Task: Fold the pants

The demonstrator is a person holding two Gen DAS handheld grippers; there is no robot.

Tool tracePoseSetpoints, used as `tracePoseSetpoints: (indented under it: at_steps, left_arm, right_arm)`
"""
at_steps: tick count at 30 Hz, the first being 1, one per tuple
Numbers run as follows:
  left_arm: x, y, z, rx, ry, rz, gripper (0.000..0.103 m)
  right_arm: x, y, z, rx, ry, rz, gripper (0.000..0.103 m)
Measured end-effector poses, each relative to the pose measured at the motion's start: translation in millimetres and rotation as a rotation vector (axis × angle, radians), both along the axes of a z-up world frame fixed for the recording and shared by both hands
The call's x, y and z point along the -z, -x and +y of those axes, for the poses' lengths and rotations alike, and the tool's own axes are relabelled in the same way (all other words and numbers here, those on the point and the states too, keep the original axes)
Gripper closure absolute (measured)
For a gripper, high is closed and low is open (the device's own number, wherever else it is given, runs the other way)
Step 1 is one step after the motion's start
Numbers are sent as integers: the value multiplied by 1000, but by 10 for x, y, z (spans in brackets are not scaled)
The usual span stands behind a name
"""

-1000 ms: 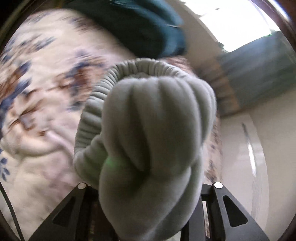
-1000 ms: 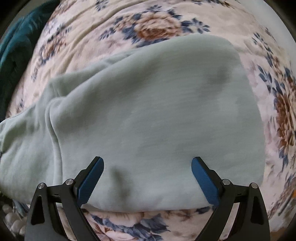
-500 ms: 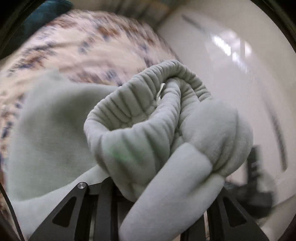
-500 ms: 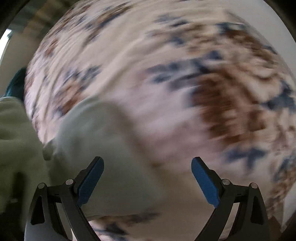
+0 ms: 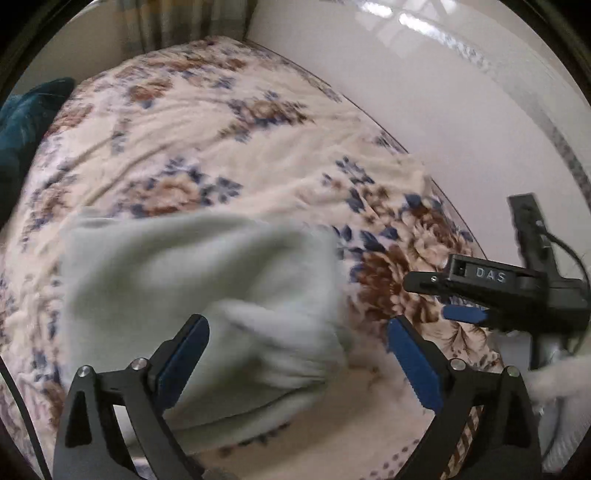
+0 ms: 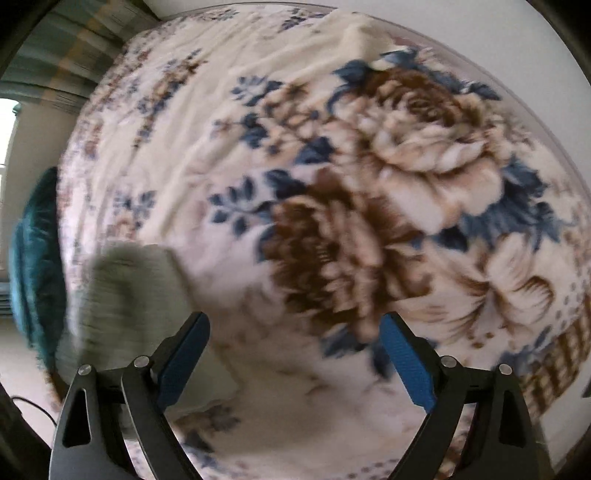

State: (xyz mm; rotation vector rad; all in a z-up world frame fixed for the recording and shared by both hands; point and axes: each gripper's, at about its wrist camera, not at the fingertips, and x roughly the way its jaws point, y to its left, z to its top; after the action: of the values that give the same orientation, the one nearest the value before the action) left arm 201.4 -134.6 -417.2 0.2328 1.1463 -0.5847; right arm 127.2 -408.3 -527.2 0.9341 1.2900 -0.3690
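The pale green pants (image 5: 192, 295) lie folded in a bundle on the floral blanket (image 5: 177, 140). My left gripper (image 5: 295, 354) is open and empty just above the bundle's near right edge. My right gripper (image 6: 291, 350) is open and empty over bare blanket; it also shows in the left wrist view (image 5: 465, 310) to the right of the bundle. In the right wrist view only a blurred corner of the pants (image 6: 122, 291) shows at the lower left.
The blanket (image 6: 369, 166) covers a bed that runs to a white wall (image 5: 443, 92) on the right. A dark teal cloth (image 5: 22, 122) lies at the far left edge; it also shows in the right wrist view (image 6: 33, 266). Curtains (image 5: 177, 22) hang behind.
My left gripper has opened and let go of the pants' waistband, and the pants now lie on the blanket. My right gripper has swung right, off the pants, staying open.
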Motion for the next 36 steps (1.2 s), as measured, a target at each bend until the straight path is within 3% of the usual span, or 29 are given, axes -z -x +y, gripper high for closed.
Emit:
tracePoseSetpoints:
  at_steps: [5,9,11,13,14,15,16,18,21,24,25,27,29,31,34,36]
  left_arm:
    - [-70,-512,811,-237,-79,-69,4]
    - [462,-868,1362,-379,-193,34,4]
    - [787,-976,1541,-410,-210,123,4]
    - [1007,-960,1695,-425,-189,202,3]
    - [1061,-912,1756,-429,-167,222,1]
    - [1103,-883,1787,-429,-133,240,0]
    - [1127,-838,1801,-421,-84,267,0]
    - [1125,-775,1738,-416,-80,278,0]
    - [1045,-696,1630,-407,-136,239,0]
    - [953,-613,1565,-379,-130,222,0]
    - [944,-590,1554,-365,-136,221,0]
    - [1039,-518,1528,-335,-172,221,0]
    - [1145,-471,1564,-336,-180,239,0]
    - [1217,-478,1623,-354,-164,273,0]
    - [1223,-495,1649,-355,-140,332,0]
    - [1036,-486,1598,-332,-137,311,2]
  right_arm:
    - [-59,-290,369,-55,-192,-114,7]
    - [183,-527,713,-135,-246,-77,8]
    - [329,-554,833,-151,-318,-73,23]
    - [308,-607,931,-198,-290,-75,76]
    - [236,-623,948,-216,-269,-90,77]
    - [101,-628,927,-226,-235,-129,85]
    - [-54,-631,871,-239,-148,-162,87]
    - [-50,-645,803,-258,-44,-109,87]
    - [312,-659,837,-311,-111,43,82]
    - [94,-564,835,-308,-93,26,43]
    - [-13,-484,802,-276,-93,5,34]
    - [-101,-335,761,-213,-126,-8,29]
    - [53,-194,780,-152,-250,24,29]
    - [353,-63,876,-89,-386,40,36]
    - [669,1,1029,-174,-221,188,42]
    - [715,19,1084,-198,-213,224,42]
